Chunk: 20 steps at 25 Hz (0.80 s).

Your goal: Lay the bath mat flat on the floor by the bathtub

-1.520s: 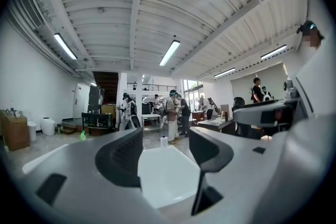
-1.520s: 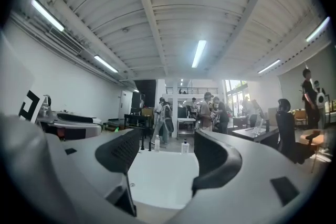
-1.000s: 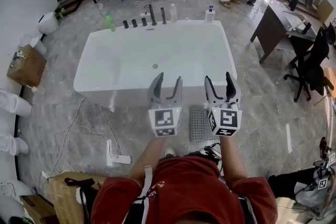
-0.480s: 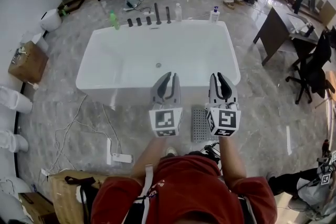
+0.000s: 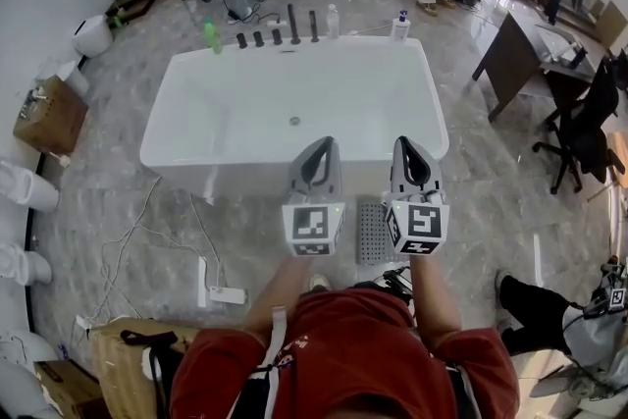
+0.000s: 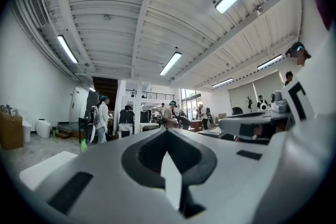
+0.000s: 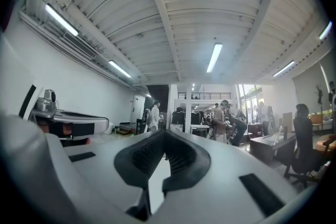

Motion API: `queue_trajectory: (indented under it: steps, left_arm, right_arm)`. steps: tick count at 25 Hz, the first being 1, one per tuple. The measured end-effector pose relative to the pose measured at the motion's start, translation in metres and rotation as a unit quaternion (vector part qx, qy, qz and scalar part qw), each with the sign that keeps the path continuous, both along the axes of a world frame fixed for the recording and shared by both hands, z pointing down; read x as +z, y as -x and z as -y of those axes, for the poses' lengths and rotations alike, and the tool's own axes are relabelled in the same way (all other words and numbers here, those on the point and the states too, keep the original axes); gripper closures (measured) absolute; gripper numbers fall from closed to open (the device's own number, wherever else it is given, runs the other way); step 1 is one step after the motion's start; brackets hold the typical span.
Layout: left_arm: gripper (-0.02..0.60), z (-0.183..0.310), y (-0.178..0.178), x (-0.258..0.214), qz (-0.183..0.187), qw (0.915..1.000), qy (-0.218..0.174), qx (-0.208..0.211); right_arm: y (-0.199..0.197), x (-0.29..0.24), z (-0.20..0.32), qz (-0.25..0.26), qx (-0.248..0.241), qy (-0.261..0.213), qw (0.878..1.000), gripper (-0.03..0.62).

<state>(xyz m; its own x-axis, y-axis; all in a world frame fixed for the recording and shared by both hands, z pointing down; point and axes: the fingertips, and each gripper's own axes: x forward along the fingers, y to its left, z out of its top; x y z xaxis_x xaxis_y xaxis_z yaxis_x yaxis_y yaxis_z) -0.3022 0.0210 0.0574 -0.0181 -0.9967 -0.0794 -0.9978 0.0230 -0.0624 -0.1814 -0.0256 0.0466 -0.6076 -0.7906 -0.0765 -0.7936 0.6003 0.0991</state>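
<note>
Now the left gripper (image 5: 321, 144) and right gripper (image 5: 405, 143) have just closed their fingers fully, nothing held between them.

The way ahead of and below the left gripper (image 5: 318, 145) and the right gripper (image 5: 408, 144), whose jaws have just been closed on nothing, is barred by a white oval freestanding bathtub (image 5: 245, 118). Bare grey marble floor (image 5: 491, 211) is left free to their right; to their left, white cables (image 5: 132, 231) and a white power strip (image 5: 224, 295) are strewn.

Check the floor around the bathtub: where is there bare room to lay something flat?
Bare: the floor between bathtub and desk, and between it and the cardboard box. Crowded: the near side, with power strip and grey mat.
</note>
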Motion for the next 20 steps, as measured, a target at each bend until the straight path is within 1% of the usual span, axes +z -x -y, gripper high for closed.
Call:
queue_trajectory:
  steps: [6,15,20]
  left_arm:
    - [0.568,0.0,-0.003,0.002,0.001,1.0,0.001,0.004]
    - [0.568,0.0,-0.006,-0.006,-0.016,0.9996,-0.014,0.017]
    - [0.568,0.006,-0.008,-0.006,-0.024,0.9994,-0.013,0.02]
  right_arm:
    - [-0.003,-0.001,0.001,-0.007,0.001,-0.004,1.0,0.582]
    - [-0.01,-0.008,0.001,-0.006,0.015,-0.013,1.0,0.582]
    - [-0.015,-0.005,0.006,-0.009,0.02,-0.01,1.0,0.582]
